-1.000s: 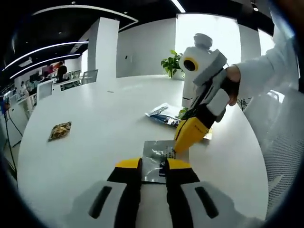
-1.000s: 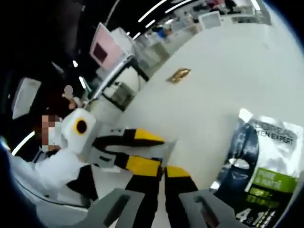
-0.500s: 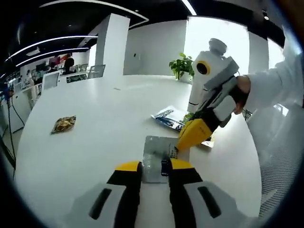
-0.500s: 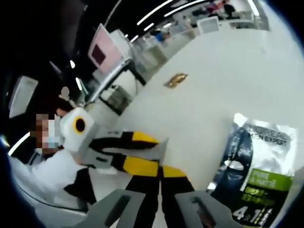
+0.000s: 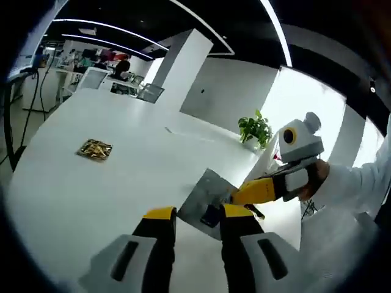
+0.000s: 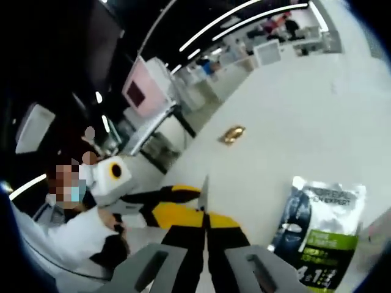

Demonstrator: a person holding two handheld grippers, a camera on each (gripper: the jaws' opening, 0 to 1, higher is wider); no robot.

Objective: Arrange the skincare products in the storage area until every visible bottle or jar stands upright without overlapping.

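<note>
A: Held at the moment?
B: A flat silver sachet [image 5: 206,196], lifted off the white bench [image 5: 91,183] and tilted. Pinched between both grippers: left gripper [image 5: 197,213] with fingers nearly closed on its lower edge, right gripper [image 5: 252,190] clamped on its side from the right of the left gripper view.

A: And from the right gripper view?
B: Right gripper [image 6: 206,220] with fingers pressed together on the sachet [image 6: 204,192], seen edge-on as a thin sliver. Left gripper [image 6: 174,204] reaching in from the left, yellow tips touching the same sachet.

A: Other products?
B: A dark foil pouch [image 6: 321,223] with a green panel and printed lettering, lying flat on the bench [image 6: 293,122], just beside the right fingers. A small gold packet [image 5: 95,149] lying flat, well apart, toward the far side; seen again as a gold speck [image 6: 233,133].

A: Any bottles, jars, containers?
B: Sachets and pouches lying flat; contents sealed, cannot tell.

A: Surroundings?
B: A potted plant [image 5: 255,128] past the far edge; a white sleeve [image 5: 348,183] behind the right gripper.
</note>
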